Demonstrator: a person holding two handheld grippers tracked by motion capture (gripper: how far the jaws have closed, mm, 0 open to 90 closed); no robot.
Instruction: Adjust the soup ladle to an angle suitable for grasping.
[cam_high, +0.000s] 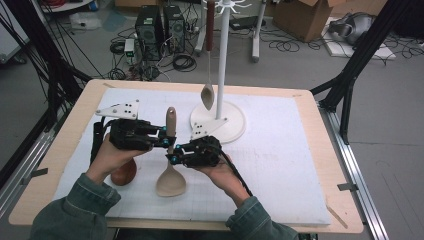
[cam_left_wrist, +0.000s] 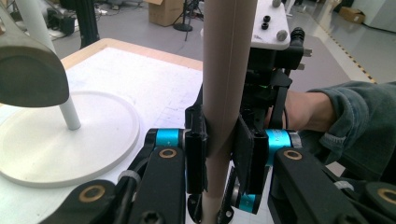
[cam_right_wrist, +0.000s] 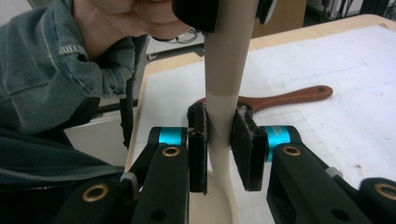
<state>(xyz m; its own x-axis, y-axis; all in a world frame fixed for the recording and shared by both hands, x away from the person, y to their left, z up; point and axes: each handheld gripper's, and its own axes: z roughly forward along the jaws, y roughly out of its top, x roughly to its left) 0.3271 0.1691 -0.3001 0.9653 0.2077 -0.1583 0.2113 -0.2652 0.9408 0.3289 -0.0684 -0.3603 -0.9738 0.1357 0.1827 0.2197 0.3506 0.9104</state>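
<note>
A beige plastic spoon (cam_high: 171, 120) stands nearly upright on the white mat, handle up and bowl (cam_high: 171, 183) down towards the front. My left gripper (cam_high: 163, 136) is shut on its handle (cam_left_wrist: 226, 79) from the left. Just below, my right gripper (cam_high: 173, 156) is shut on the spoon's thin neck (cam_right_wrist: 220, 116) from the right. In the left gripper view the pads (cam_left_wrist: 244, 149) press on both sides of the handle, with the right gripper's body (cam_left_wrist: 268, 79) close behind. The left gripper's jaws (cam_right_wrist: 196, 11) show at the top of the right gripper view.
A white hook stand has its round base (cam_high: 231, 125) behind the grippers, with a grey spoon (cam_high: 207, 95) hanging on it by the pole. A reddish-brown wooden spoon (cam_high: 125, 173) lies under my left hand; its handle (cam_right_wrist: 289, 98) shows beyond the right jaws. The white mat (cam_high: 280, 165) covers the wooden table.
</note>
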